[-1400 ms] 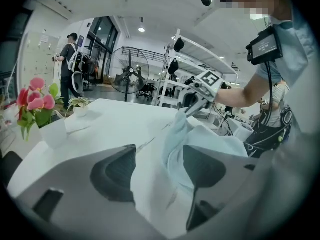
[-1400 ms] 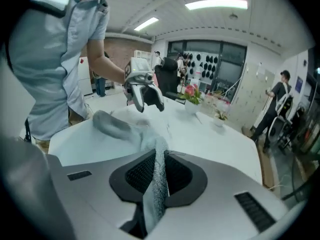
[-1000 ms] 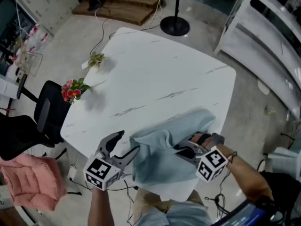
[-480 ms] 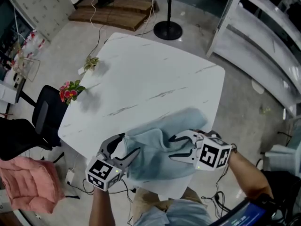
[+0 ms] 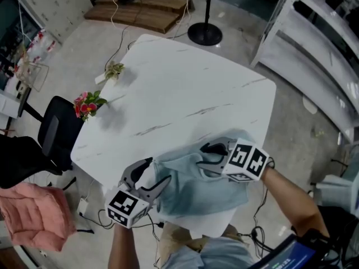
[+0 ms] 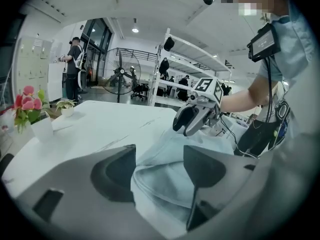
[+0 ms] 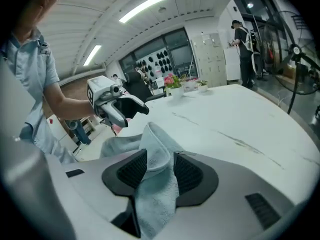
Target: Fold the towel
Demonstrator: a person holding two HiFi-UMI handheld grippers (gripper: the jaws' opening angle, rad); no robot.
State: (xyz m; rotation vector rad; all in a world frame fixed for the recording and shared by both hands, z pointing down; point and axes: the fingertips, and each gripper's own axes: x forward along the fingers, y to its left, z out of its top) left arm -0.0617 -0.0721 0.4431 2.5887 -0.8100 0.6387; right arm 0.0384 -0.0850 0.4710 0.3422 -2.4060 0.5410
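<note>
Angled down and reaching in from the right, my right fingers (image 7: 192, 174) are closing on a raised fold of the towel (image 5: 196, 192). It is soft, pale-blue terry, bunched at the near edge of the smooth, white, grey-veined surface (image 5: 179, 88). My left fingers (image 6: 112, 171) tilt down and stand apart, either side of its rounded hem.

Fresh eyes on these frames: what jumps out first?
A pale blue towel lies bunched at the near edge of the white table. The right hand-held gripper is closing on a raised fold of it, while the left hand-held gripper sits open at its left edge. Pink flowers stand at the table's left edge.
</note>
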